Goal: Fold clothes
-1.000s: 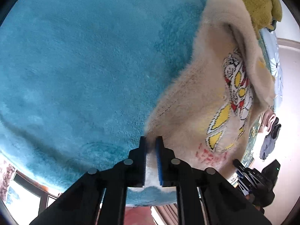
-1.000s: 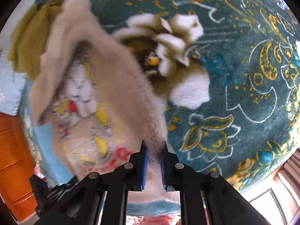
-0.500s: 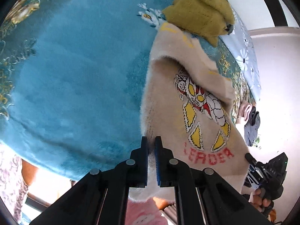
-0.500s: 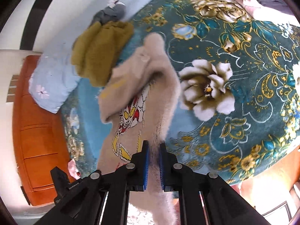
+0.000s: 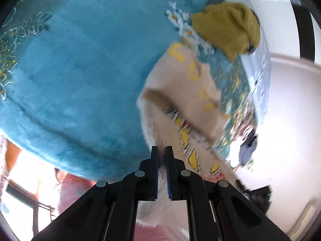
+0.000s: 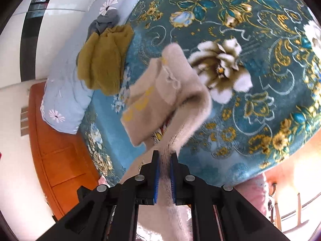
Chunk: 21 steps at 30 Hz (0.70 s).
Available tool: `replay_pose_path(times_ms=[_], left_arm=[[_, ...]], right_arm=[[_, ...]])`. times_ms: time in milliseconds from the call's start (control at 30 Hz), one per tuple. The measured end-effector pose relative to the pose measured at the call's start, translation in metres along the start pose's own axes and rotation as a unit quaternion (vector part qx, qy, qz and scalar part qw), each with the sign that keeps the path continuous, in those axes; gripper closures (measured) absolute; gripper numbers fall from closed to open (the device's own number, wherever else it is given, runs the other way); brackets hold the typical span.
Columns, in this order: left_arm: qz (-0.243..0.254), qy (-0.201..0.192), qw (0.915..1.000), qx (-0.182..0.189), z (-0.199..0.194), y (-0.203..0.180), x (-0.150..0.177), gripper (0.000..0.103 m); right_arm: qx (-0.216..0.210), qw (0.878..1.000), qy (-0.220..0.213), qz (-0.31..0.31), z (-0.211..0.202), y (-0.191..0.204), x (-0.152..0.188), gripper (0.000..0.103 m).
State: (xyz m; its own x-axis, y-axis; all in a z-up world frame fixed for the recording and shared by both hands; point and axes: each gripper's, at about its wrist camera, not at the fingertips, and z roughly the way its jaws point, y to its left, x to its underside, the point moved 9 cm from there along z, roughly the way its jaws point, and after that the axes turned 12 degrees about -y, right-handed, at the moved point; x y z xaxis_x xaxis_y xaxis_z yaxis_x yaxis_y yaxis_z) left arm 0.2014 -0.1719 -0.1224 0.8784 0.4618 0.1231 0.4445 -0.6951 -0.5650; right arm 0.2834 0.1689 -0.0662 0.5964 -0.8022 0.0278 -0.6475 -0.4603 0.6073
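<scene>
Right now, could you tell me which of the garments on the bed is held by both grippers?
The fuzzy beige sweater, pinched by the left gripper and right gripper; the mustard garment and grey garment lie untouched by the pillow.

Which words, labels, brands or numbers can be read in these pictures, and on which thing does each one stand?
No text can be read with certainty.
Beige sweater: yellow marks on the folded part, perhaps letters, too blurred to read.
Beige sweater, left wrist view: a trace of red print near the hem, smeared and partly hidden.
Mustard garment and floral blanket: patterns only, no text.
</scene>
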Motion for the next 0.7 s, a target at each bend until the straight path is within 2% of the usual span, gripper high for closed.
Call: replay_pose_path(times_ms=[167, 233, 367, 500, 700], left_arm=[[-0.038, -0.013, 0.9992, -0.001, 0.009, -0.023, -0.028, 0.097], [-0.069, -0.015, 0.9975, 0.000, 0.018, -0.029, -0.039, 0.096], [-0.166, -0.028, 0.9856, 0.017, 0.038, -0.037, -0.061, 0.096], [-0.232, -0.052, 0.9709, 0.031, 0.044, -0.041, -0.075, 0.092], [-0.245, -0.079, 0.9663, -0.003, 0.048, -0.027, -0.081, 0.084]], right_arm=[[-0.011, 0.999, 0.007, 0.031, 0.020, 0.005, -0.041, 0.093], [-0.009, 0.999, 0.016, 0.048, 0.032, 0.004, -0.054, 0.093], [0.009, 0.996, 0.041, 0.080, 0.062, -0.008, -0.079, 0.093], [0.018, 0.990, 0.062, 0.123, 0.090, -0.024, -0.102, 0.090], [0.030, 0.989, 0.076, 0.126, 0.123, -0.042, -0.122, 0.088]])
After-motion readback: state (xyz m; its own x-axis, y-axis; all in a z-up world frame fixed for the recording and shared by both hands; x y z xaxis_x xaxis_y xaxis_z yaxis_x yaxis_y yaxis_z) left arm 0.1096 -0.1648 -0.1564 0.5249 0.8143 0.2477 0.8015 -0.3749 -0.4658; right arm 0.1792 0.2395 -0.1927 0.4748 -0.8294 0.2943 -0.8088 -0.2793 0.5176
